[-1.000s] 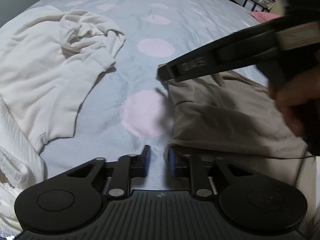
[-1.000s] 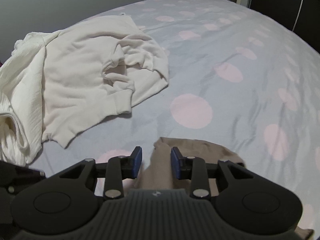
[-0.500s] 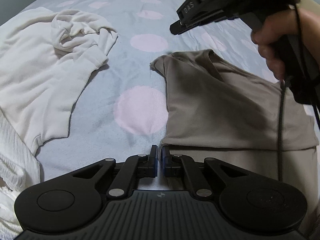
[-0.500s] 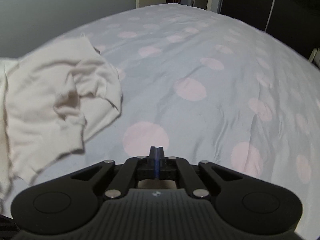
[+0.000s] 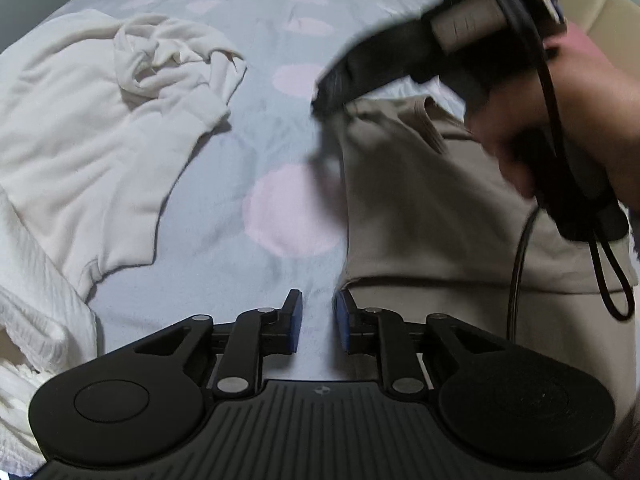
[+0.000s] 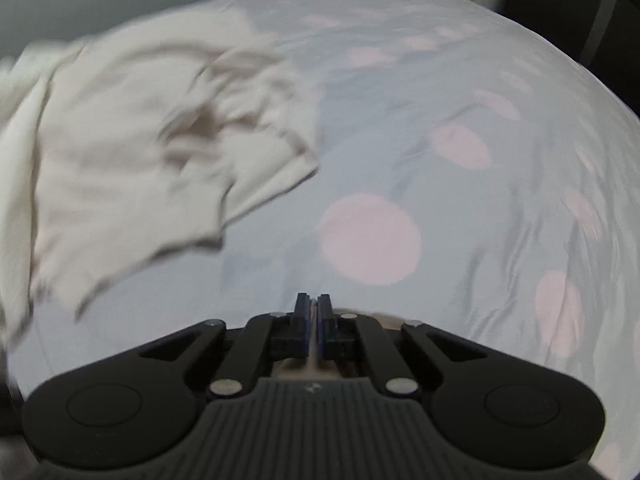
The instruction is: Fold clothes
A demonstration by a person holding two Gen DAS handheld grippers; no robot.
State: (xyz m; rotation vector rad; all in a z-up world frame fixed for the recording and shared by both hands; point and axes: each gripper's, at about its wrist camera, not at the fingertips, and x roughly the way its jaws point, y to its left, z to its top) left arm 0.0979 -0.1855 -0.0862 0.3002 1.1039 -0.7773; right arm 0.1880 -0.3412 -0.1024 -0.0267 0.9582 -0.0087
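Observation:
A tan shirt [image 5: 432, 208] lies folded on the bed at the right of the left wrist view. My left gripper [image 5: 318, 326] is open and empty, just left of the shirt's near left edge. My right gripper [image 5: 332, 96] hangs blurred over the shirt's far left corner. In the right wrist view the right gripper [image 6: 313, 308] is shut on a thin strip of tan cloth between its pads. A cream sweatshirt [image 5: 100, 136] lies crumpled at the left; it also shows in the right wrist view [image 6: 132, 168].
The bed has a pale blue cover with pink dots [image 5: 292, 212]. A white ribbed garment [image 5: 28, 320] lies at the near left edge. A hand and a black cable [image 5: 520, 264] cross the tan shirt at the right.
My left gripper was shut at the shirt's near edge and has opened, letting it go. My right gripper, shut on the shirt's far corner, has come down and toward me.

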